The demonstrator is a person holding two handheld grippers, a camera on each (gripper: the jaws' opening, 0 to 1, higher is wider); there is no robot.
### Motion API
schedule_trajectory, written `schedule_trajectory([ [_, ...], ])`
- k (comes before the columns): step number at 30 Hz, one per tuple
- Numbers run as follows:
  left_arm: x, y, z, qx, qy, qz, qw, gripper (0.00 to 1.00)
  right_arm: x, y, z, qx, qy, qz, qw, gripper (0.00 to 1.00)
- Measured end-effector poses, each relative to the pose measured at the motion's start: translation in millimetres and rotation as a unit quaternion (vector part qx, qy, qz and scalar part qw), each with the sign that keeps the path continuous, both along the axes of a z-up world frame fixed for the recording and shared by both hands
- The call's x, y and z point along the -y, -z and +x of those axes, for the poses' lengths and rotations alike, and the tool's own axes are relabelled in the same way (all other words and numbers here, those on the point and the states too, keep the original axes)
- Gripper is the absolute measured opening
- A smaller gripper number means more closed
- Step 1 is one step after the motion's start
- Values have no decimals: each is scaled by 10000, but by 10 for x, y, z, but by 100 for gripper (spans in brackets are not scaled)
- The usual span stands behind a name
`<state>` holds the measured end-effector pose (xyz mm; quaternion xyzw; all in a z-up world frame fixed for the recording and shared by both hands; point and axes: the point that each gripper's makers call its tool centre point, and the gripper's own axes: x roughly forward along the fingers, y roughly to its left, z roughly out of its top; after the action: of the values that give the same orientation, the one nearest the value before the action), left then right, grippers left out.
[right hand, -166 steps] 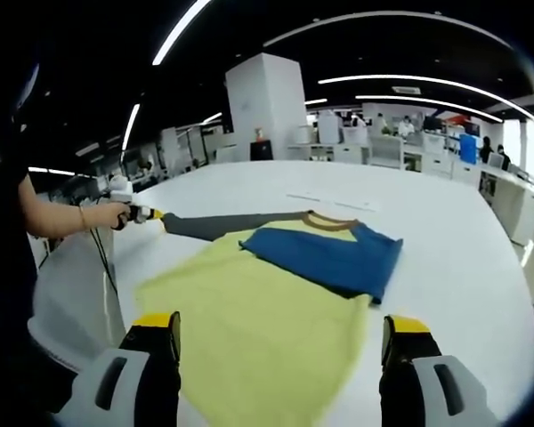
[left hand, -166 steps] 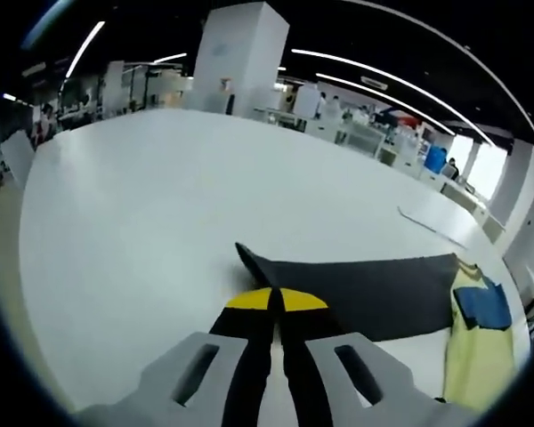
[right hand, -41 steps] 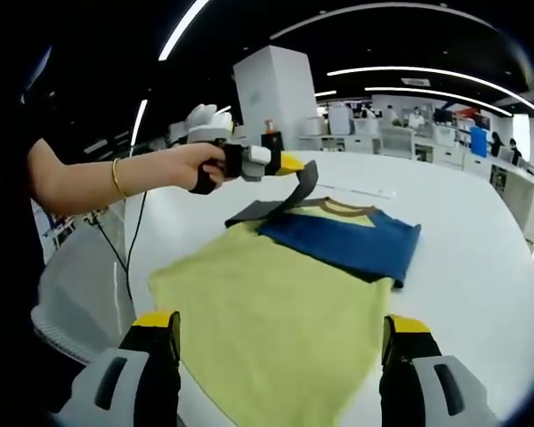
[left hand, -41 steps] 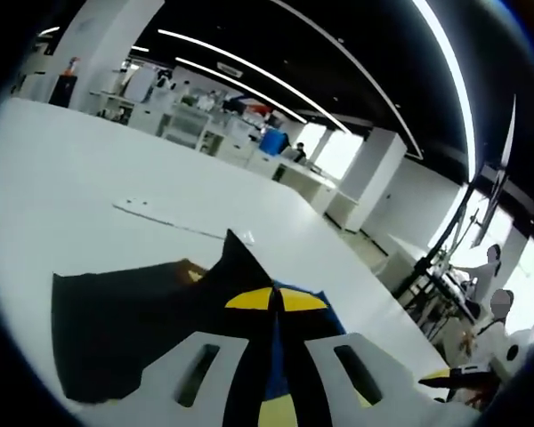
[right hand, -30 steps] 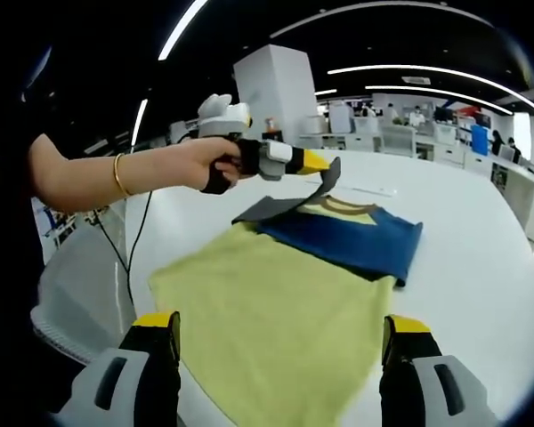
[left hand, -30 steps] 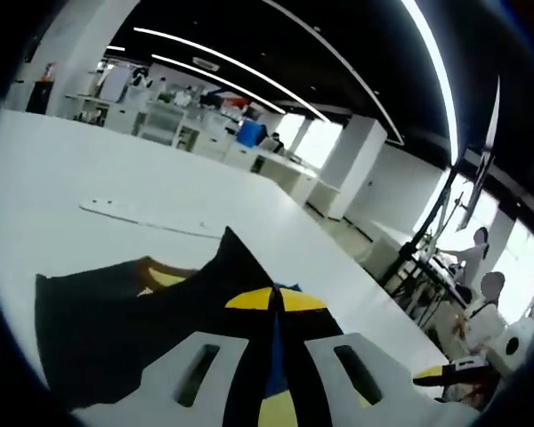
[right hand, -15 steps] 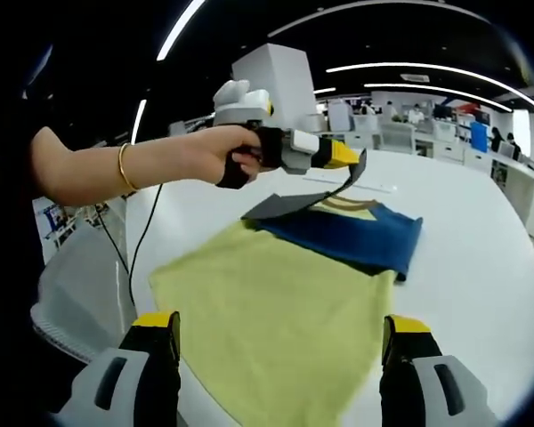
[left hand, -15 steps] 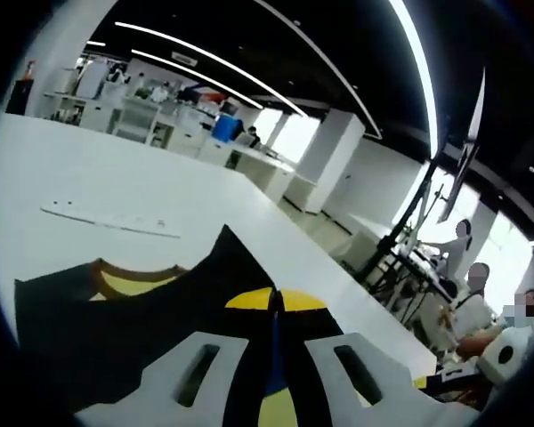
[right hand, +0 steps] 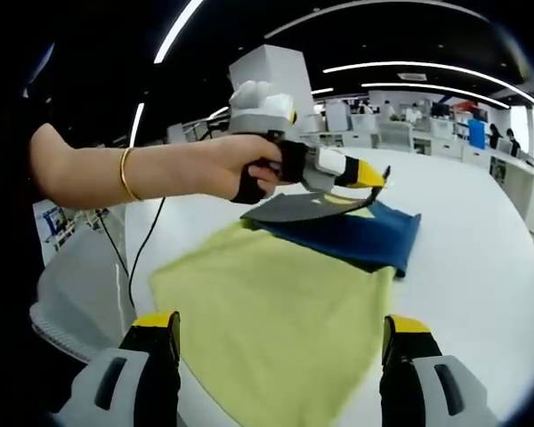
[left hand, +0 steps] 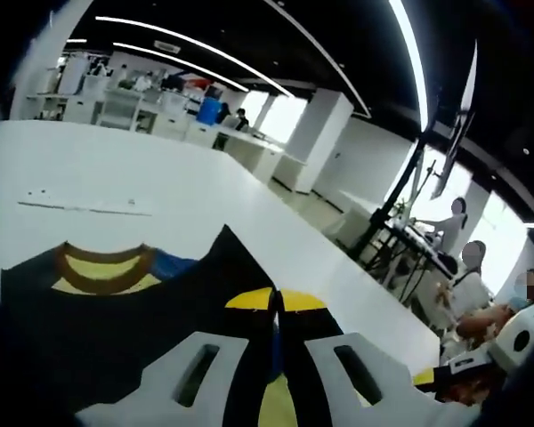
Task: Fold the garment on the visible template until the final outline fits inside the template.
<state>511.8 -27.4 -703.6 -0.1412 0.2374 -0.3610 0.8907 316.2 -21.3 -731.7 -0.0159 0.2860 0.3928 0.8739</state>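
Yellow-bodied raglan shirt (right hand: 276, 307), flat on white bench (right hand: 481, 267), mid-fold.
Left hand-held gripper (right hand: 374, 175) pinches dark sleeve (right hand: 294, 207), carrying it inward over the blue folded sleeve (right hand: 356, 236); right hand-held gripper (right hand: 280, 342) spread wide, empty, hovering over the hem.

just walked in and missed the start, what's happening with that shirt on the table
A person is folding a yellow shirt with dark sleeves on a white table, holding a tool in each hand. The left tool is shut on the grey sleeve and holds it lifted over the shirt's chest, near the brown collar. The blue sleeve already lies folded across the chest. The right tool is open, holding nothing, near the shirt's hem.
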Motion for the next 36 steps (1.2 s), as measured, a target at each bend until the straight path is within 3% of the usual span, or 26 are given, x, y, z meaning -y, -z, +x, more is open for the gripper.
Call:
schedule_trajectory([
  [9, 130, 340, -50, -53, 278, 501, 9983, 0, 35, 14, 0, -27, 41, 30, 10000, 94],
  [11, 147, 392, -75, -185, 347, 462, 9982, 0, 29, 13, 3, -14, 21, 25, 10000, 94],
  [13, 171, 385, -122, -93, 511, 463, 9976, 0, 28, 10, 8, -16, 30, 49, 10000, 94],
  [15, 135, 396, -149, 98, 623, 739, 9953, 2, 30, 13, 14, -22, 46, 64, 10000, 94],
  [20, 79, 307, -209, 220, 731, 594, 9953, 22, 12, 9, 12, -31, -15, 49, 10000, 95],
  [22, 21, 296, -262, 375, 904, 718, 9926, 29, 2, 2, 13, -34, -41, 49, 10000, 95],
  [23, -43, 303, -277, 621, 1020, 916, 9886, 33, -3, 0, 13, -39, -55, 50, 10000, 95],
  [27, -228, 295, -361, 495, 1011, 853, 9900, 46, -41, 9, 8, -70, -169, -10, 9998, 95],
  [36, -605, 190, -588, 550, 948, 778, 9909, 74, -165, 1, -60, -128, -626, -222, 9977, 95],
])
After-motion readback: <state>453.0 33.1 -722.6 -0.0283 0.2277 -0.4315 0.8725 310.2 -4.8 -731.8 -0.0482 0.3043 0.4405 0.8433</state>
